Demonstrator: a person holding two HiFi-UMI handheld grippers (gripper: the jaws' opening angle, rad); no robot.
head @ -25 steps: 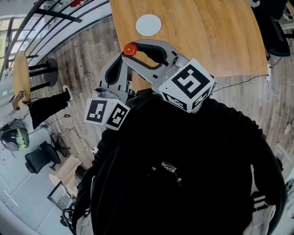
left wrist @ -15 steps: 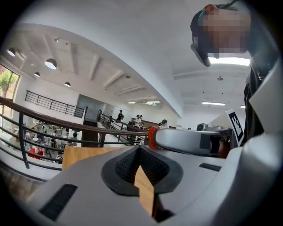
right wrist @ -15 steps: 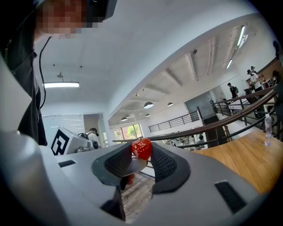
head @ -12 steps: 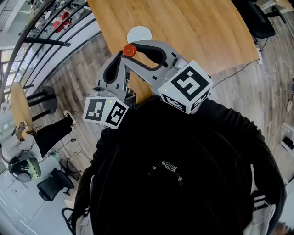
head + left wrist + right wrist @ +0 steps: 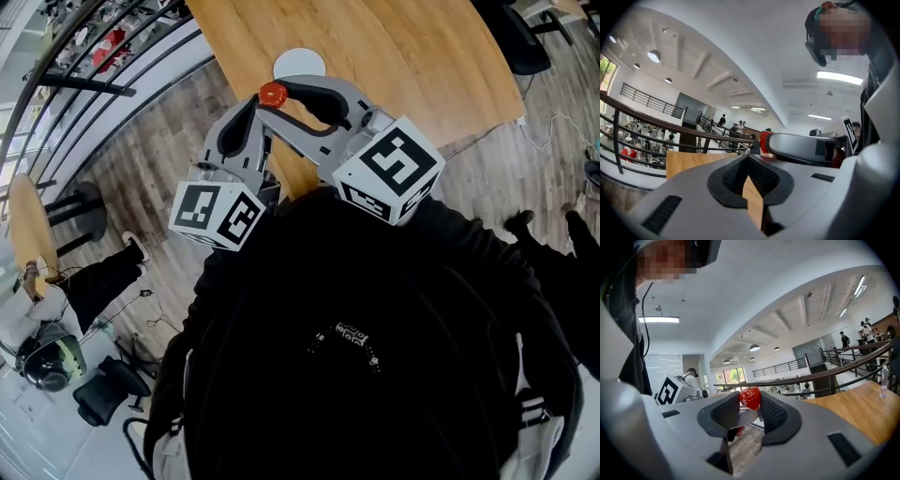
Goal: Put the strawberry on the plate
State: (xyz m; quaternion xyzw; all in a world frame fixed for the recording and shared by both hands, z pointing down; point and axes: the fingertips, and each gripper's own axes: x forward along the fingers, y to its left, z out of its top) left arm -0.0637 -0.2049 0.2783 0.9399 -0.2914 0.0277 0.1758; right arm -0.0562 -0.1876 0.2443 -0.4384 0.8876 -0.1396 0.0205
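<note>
In the head view a red strawberry [image 5: 273, 94] is pinched at the tip of my right gripper [image 5: 271, 97], which hangs over the near edge of the wooden table [image 5: 403, 56]. The white plate [image 5: 298, 62] lies on the table just beyond the berry, partly hidden by the gripper. In the right gripper view the strawberry [image 5: 750, 398] sits between the black pads [image 5: 774, 413]. My left gripper [image 5: 251, 112] is beside and just left of the right one, shut with nothing in it. Its own view shows my left gripper [image 5: 749, 158] with tips touching and the strawberry [image 5: 765, 142] ahead.
A dark railing [image 5: 103, 84] and plank floor [image 5: 150, 159] lie left of the table. A small round table [image 5: 28, 220] and office chairs [image 5: 103, 398] stand at the lower left. Someone's feet [image 5: 520, 225] are on the floor at right.
Both grippers have swung a little toward the plate, and the berry now hangs closer to it. The strawberry stays clamped in the right gripper. The left stays shut.
</note>
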